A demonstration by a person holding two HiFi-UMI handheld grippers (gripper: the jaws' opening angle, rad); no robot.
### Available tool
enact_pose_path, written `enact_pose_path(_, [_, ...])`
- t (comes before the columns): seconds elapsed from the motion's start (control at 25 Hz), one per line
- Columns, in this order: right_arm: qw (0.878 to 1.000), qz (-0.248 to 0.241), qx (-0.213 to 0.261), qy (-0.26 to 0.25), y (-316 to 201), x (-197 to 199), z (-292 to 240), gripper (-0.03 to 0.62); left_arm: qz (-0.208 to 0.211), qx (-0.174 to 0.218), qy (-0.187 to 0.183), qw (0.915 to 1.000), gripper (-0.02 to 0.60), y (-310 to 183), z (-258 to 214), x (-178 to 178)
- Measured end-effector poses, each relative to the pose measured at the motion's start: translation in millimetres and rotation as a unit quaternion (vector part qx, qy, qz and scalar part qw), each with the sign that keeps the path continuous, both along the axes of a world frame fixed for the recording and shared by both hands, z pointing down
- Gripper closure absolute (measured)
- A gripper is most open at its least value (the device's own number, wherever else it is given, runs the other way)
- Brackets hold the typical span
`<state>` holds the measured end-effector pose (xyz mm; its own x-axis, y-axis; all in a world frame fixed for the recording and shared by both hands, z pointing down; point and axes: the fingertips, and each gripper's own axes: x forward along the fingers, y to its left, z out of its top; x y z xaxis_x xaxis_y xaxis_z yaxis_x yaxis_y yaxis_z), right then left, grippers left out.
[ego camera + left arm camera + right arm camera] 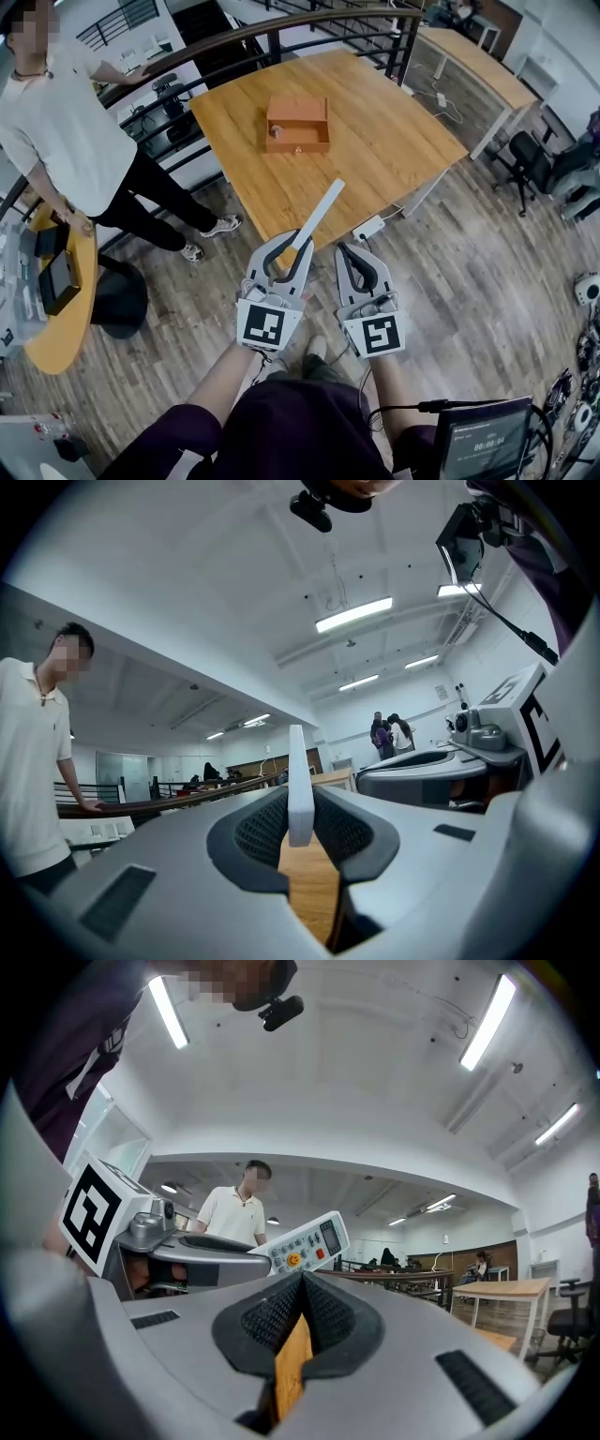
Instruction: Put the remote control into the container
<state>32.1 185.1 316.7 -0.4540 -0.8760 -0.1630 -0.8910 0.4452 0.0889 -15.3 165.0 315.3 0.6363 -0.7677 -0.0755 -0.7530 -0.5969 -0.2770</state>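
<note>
Pointing forward side by side, the two grey handheld grippers are hanging just apart over the wood-plank floor, short of the near corner of the light wooden table. The left gripper is pinching the near end of the long white rectangular remote control, which is sticking out beyond the jaws and slanting toward the table. The right gripper is carrying nothing, its ribbed black pads pressed together. Both forearms are reaching out low from the person's body, marker cubes facing up. The open orange-brown wooden box container is sitting near the table's middle, well apart from the remote control. A person in a white shirt is standing at the left beside a dark curved railing.
</note>
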Motion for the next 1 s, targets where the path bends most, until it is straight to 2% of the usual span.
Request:
enact_pose_path(0.16, [0.999,-0.009,-0.023,0.035,-21,24,8,0.579,-0.009,0.005,-0.003,0.9999,0.500,-22,-6,23])
enact_pose_path(0.4, [0.999,-0.023,-0.027,0.033,-46,45,12,0.579,-0.020,0.005,-0.006,0.9998,0.500,-45,-7,42])
enact_pose_path(0.64, [1.000,-0.028,-0.003,-0.002,-83,39,3,0.579,-0.027,0.002,-0.013,0.9996,0.500,-78,2,39])
enact_pose_path(0.8, [0.999,-0.027,-0.018,0.018,-117,36,12,0.579,-0.028,0.000,-0.013,0.9995,0.500,-111,8,35])
enact_pose_path(1.0, [1.000,-0.027,-0.005,0.001,-166,23,9,0.579,-0.024,-0.001,-0.017,0.9996,0.500,-159,11,25])
